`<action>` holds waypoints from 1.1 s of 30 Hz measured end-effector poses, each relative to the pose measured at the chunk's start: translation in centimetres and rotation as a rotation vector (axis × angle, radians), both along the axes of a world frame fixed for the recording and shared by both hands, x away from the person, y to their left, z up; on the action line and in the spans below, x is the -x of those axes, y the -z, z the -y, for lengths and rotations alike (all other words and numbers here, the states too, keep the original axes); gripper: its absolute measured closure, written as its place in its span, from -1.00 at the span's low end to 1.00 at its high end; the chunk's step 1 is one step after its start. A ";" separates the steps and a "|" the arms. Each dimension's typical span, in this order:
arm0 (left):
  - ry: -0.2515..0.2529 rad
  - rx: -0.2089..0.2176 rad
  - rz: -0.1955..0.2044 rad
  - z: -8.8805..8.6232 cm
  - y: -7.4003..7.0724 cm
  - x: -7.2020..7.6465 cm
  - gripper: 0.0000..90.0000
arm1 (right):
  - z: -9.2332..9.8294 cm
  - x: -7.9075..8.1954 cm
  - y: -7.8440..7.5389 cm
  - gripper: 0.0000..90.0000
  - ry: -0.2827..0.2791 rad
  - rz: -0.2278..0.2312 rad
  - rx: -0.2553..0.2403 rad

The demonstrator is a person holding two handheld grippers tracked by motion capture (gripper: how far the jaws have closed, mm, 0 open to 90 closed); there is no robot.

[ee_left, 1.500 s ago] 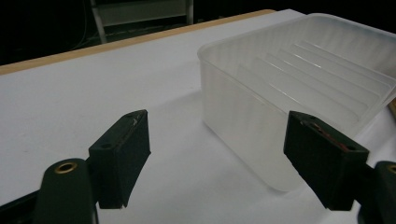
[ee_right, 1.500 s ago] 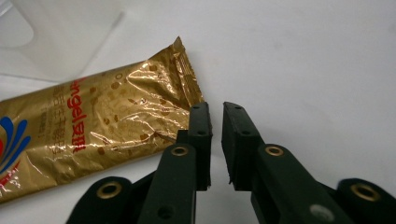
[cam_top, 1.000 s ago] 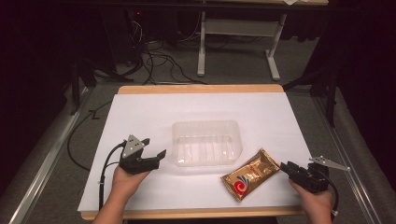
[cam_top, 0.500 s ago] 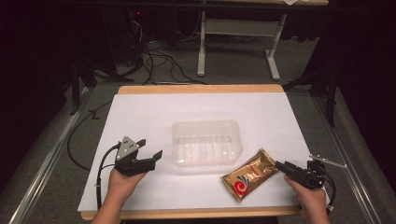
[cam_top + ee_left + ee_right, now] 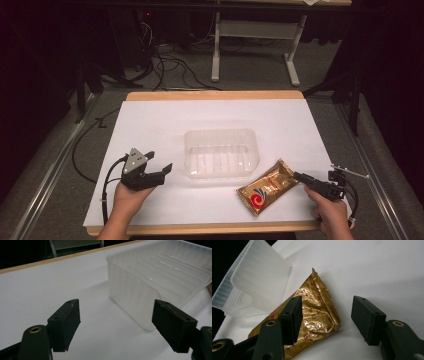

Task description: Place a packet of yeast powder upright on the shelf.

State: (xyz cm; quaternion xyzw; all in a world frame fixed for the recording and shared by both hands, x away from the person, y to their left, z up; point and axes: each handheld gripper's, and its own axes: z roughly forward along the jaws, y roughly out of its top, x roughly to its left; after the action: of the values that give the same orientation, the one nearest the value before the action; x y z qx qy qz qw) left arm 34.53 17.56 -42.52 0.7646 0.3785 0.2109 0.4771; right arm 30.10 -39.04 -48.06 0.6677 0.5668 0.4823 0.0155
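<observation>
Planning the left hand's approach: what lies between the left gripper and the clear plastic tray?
Nothing: in the high view, only bare white table cover separates the left gripper from the tray. The left gripper view shows the same.

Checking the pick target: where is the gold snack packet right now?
High view: the gold snack packet lies front right on the white table, between the clear plastic tray and the right gripper.

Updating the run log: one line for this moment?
right gripper: open, at gold packet | left gripper: open, beside tray
</observation>
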 end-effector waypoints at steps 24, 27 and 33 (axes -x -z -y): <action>-0.022 0.001 0.009 -1.0 -0.2 0.2 -0.48 | -0.6 -1.1 1.1 0.13 -0.045 -0.039 -0.133; -0.028 -0.002 0.011 -1.1 -0.2 0.4 -0.48 | -0.7 -1.6 1.2 0.17 -0.045 -0.045 -0.152; -0.046 0.000 0.015 -1.7 -0.3 0.7 -0.48 | -1.7 -2.6 1.0 0.30 -0.056 -0.057 -0.110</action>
State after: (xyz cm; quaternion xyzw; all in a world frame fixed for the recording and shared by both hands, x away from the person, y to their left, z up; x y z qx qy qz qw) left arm 33.81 19.24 -42.25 0.7543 0.3924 0.2274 0.4748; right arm 32.73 -37.37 -49.08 0.6650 0.5580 0.4937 -0.0508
